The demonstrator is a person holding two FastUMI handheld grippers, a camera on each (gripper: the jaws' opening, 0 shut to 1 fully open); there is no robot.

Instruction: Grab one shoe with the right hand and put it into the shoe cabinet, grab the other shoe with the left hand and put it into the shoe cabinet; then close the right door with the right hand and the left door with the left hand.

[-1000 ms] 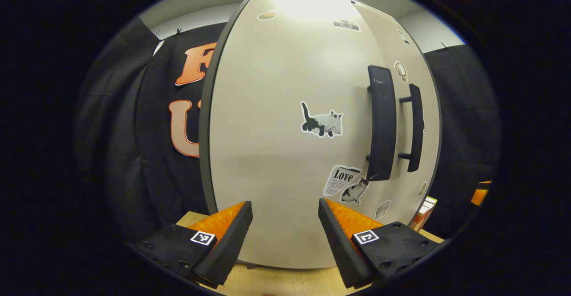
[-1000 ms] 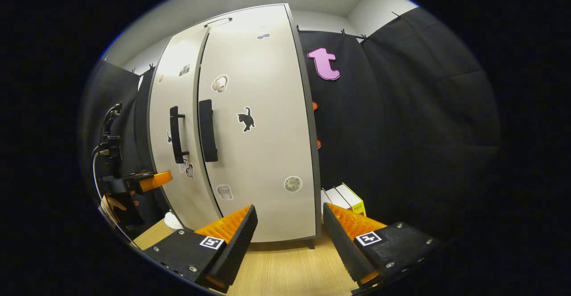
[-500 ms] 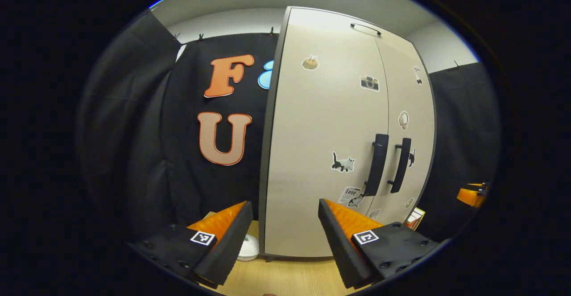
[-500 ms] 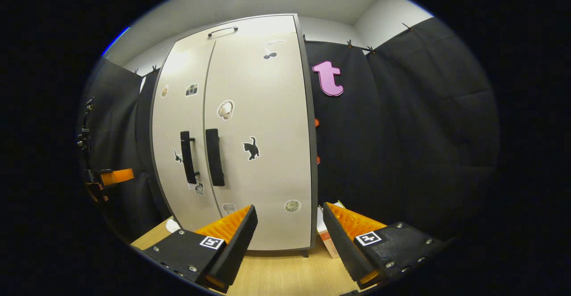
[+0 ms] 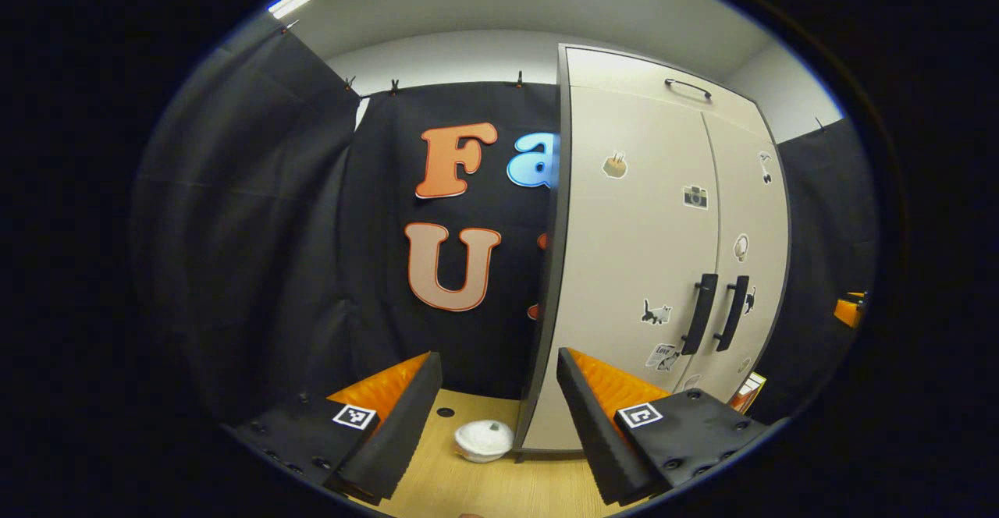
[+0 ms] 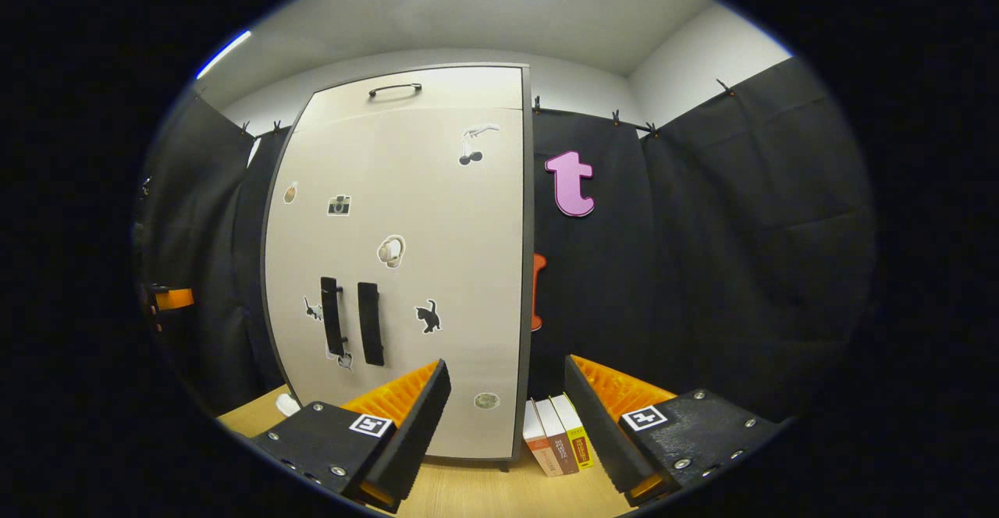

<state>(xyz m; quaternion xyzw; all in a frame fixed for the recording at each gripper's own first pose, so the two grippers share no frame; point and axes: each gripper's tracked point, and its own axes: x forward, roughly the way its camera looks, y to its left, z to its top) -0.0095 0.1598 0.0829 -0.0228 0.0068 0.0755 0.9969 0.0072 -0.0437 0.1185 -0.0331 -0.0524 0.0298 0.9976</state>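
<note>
Cabinet point(image 6: 406, 268) stands at the far side of our counter point(image 6: 484, 494), pale, sticker-dotted, both doors shut, two dark handles point(image 6: 351, 331) side by side. Our left tongs point(image 5: 499, 416) and right tongs point(image 6: 507, 416) gape, holding nothing.

one shoe cabinet point(image 6: 437, 284) with two doors, two vertical door handles point(image 6: 332, 327) and one top handle point(image 6: 394, 90); three books point(image 6: 556, 444) beside it; one white round object point(image 5: 484, 440); two grippers.
</note>
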